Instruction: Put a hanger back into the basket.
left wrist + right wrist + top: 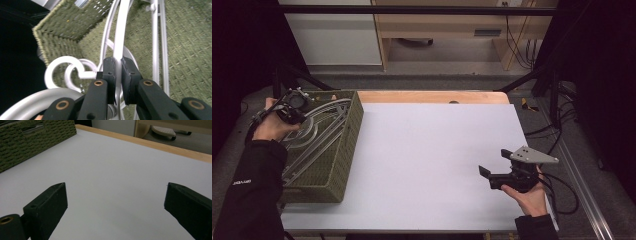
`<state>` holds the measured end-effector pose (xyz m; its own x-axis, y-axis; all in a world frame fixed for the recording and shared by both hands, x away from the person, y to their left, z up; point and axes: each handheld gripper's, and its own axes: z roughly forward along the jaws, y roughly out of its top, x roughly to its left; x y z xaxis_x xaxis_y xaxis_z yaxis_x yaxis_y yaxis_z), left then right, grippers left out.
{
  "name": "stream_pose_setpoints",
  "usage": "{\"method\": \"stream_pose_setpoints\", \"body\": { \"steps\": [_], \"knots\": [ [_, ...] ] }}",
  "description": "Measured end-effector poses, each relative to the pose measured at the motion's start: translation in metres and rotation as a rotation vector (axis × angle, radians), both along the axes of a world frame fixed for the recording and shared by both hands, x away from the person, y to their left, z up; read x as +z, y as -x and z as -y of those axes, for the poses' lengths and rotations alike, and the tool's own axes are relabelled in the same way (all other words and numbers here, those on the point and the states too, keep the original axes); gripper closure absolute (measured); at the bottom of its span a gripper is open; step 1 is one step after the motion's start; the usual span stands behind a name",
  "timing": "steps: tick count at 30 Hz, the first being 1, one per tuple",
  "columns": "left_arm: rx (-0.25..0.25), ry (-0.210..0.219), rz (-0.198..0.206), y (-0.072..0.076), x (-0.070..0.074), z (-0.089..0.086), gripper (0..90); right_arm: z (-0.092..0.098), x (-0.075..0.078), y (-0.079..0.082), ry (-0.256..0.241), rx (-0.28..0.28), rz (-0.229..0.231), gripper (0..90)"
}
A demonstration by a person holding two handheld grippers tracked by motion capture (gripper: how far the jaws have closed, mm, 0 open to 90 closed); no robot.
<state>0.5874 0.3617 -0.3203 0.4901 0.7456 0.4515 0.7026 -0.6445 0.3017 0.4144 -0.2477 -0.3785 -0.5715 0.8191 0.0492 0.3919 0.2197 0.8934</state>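
left gripper (118,75) jaws clamped on a white hanger (119,37) in the basket (343,165) — right gripper (116,202) jaws wide, empty

basket (343,150) at the table's (437,165) left edge, hangers (314,132) inside

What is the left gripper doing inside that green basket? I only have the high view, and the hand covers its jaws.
Observer: The left gripper is shut on a white hanger, clamping its curved bar between the pads.
Operator: Is the hanger alone in there?
Observer: No, more white hangers lie on the basket floor beside it.
Operator: And the right gripper?
Observer: The right gripper is open, jaws wide apart over bare white table.
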Motion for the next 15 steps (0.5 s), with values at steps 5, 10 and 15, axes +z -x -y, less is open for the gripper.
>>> {"method": "stream_pose_setpoints", "body": {
  "steps": [5,10,15],
  "knots": [
    [-0.003,0.040,0.025,0.000,-0.005,-0.002,80.7,-0.001,0.000,0.000,-0.002,-0.002,-0.003,5.1],
    [0.018,0.185,0.122,0.014,0.012,-0.008,69.0,-0.002,0.001,0.000,-0.003,0.003,0.003,5.1],
    [-0.028,0.391,0.238,0.035,0.031,-0.007,56.9,-0.003,0.003,0.002,-0.016,0.006,0.017,5.2]
  ]
}}
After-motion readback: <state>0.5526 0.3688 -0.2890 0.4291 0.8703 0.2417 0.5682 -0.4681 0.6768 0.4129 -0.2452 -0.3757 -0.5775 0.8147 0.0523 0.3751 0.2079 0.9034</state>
